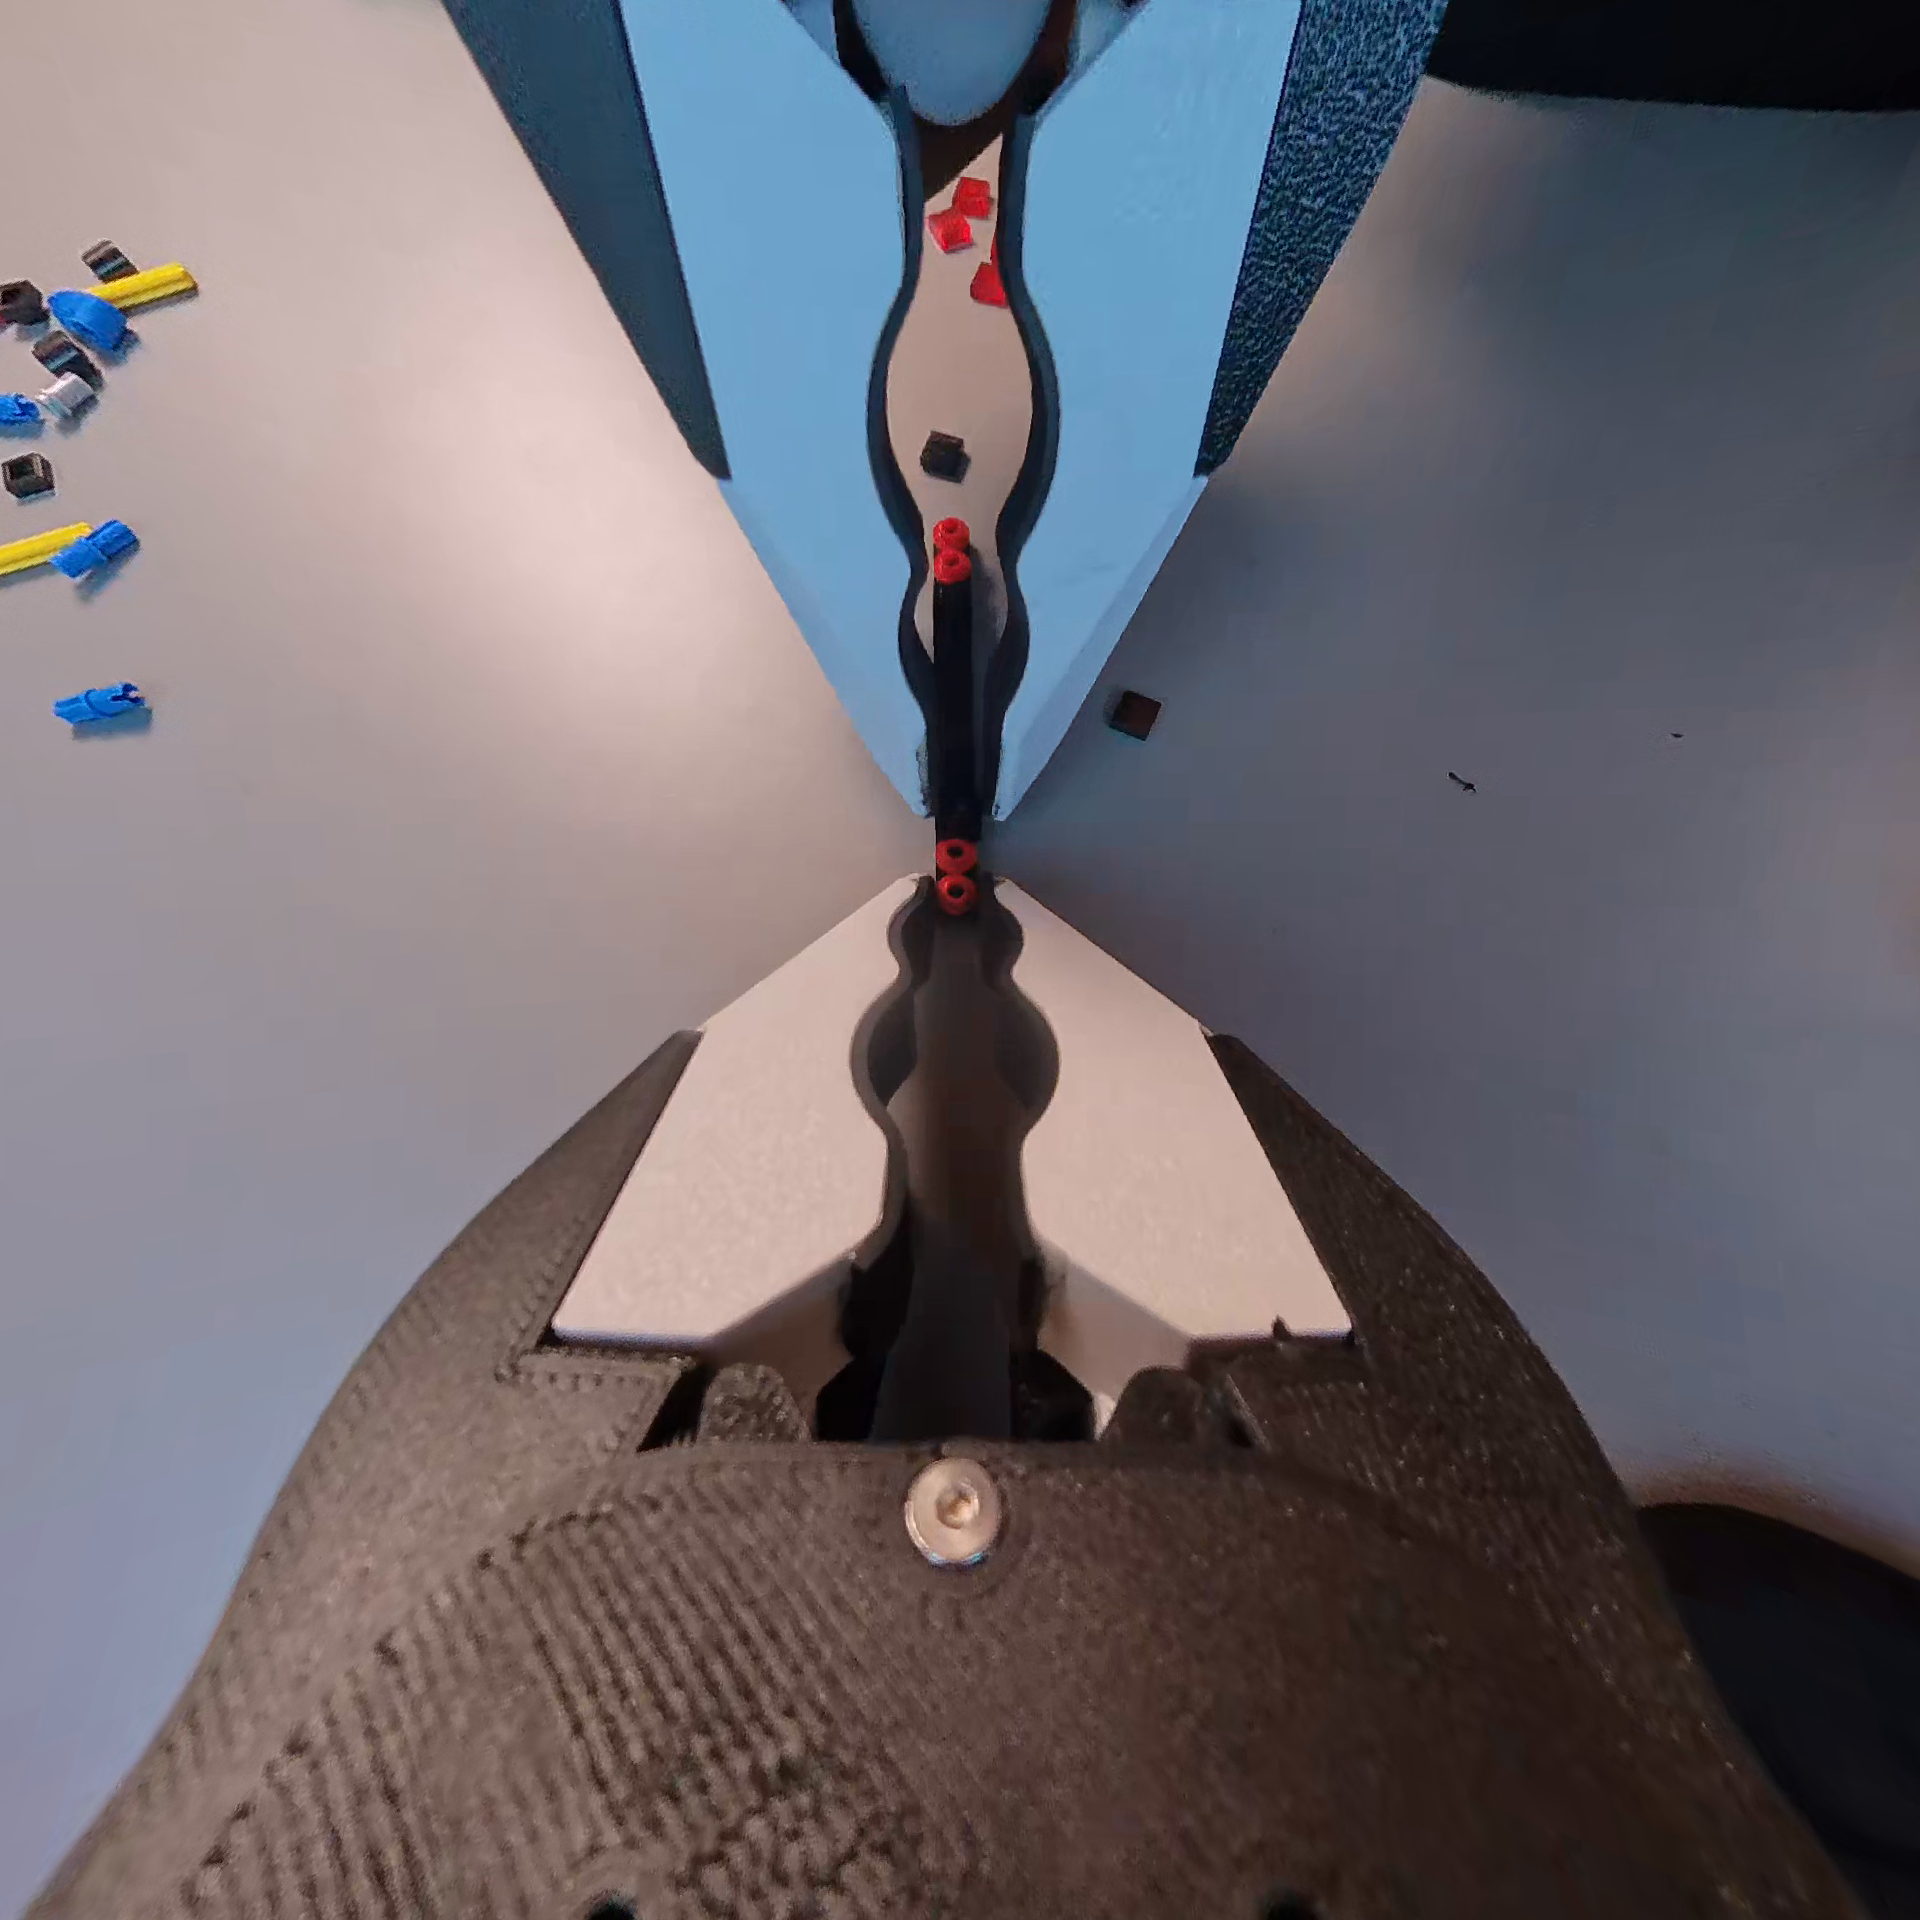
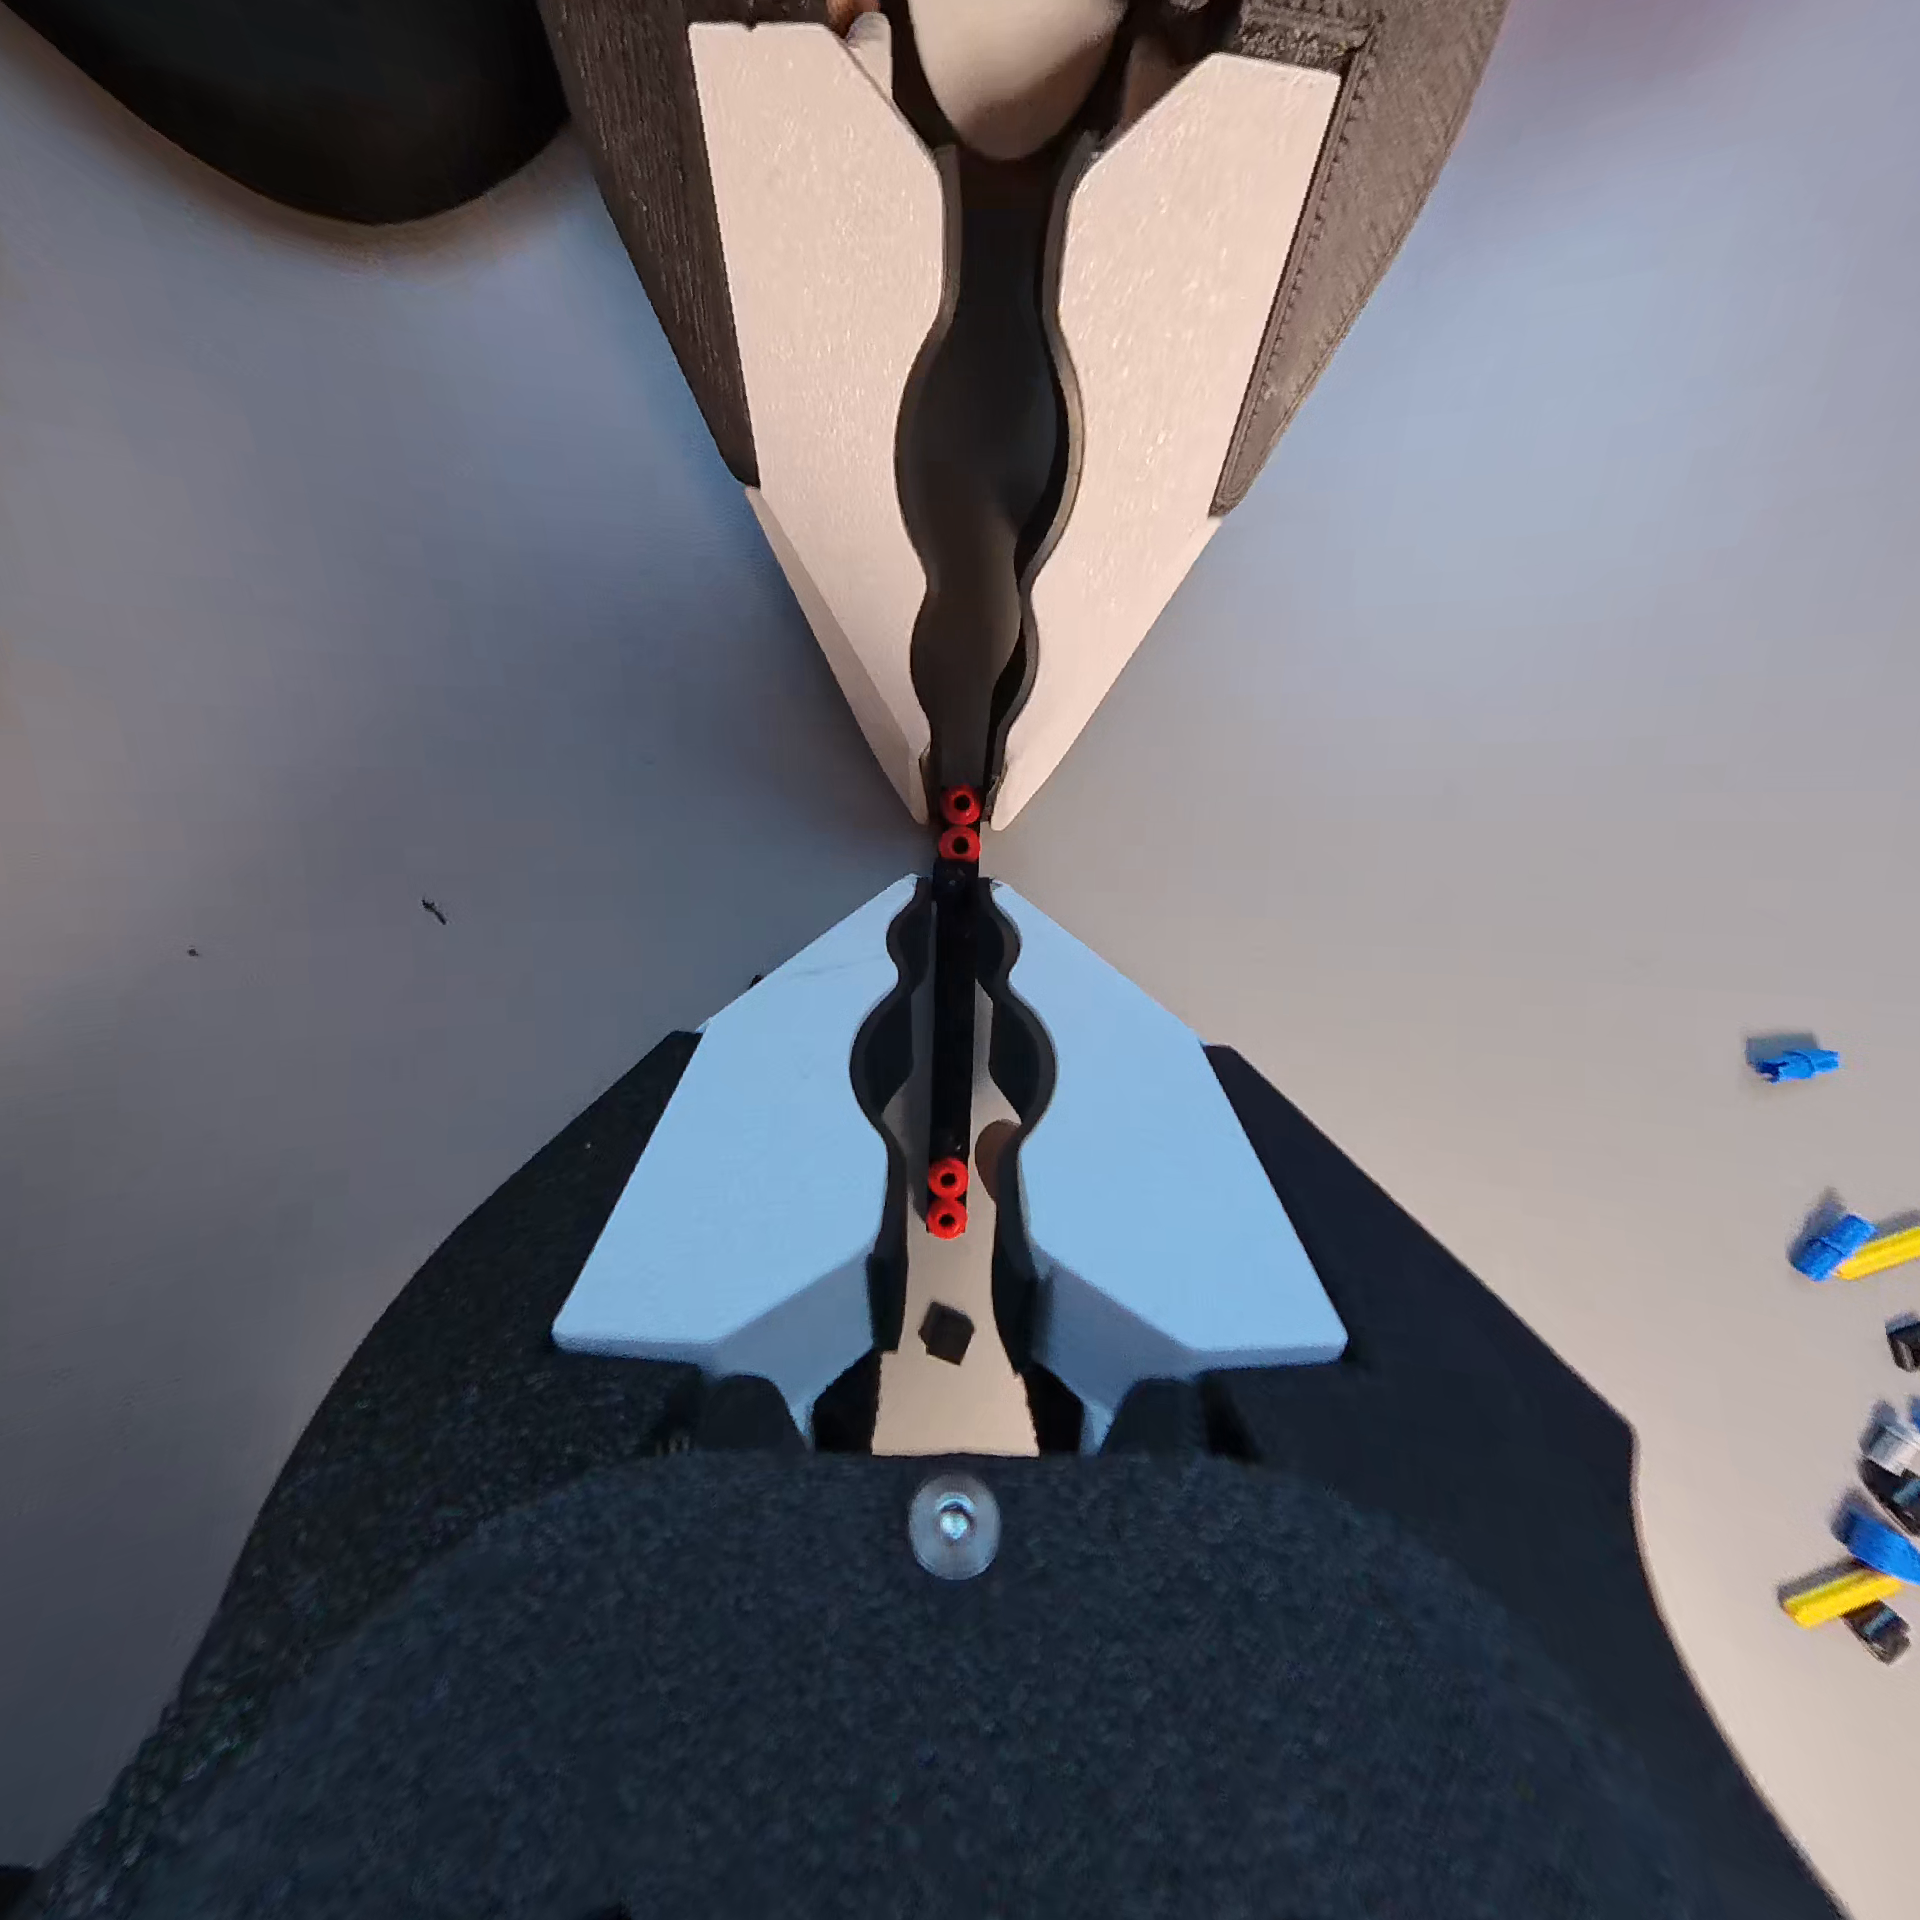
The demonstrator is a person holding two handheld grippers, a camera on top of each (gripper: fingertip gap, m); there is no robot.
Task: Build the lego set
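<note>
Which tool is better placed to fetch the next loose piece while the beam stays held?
Left, probably. The right tool clamps the black beam along its length; the left tool only pinches its red-pinned end, so it can let go and reach a blue pin.

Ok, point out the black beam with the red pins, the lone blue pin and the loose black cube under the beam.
black beam (image 2: 953, 1039), right wrist view, on its long black side between the two pin pairs.
lone blue pin (image 1: 99, 704), left wrist view, on its body.
loose black cube (image 2: 945, 1331), right wrist view, on its top face.
</note>
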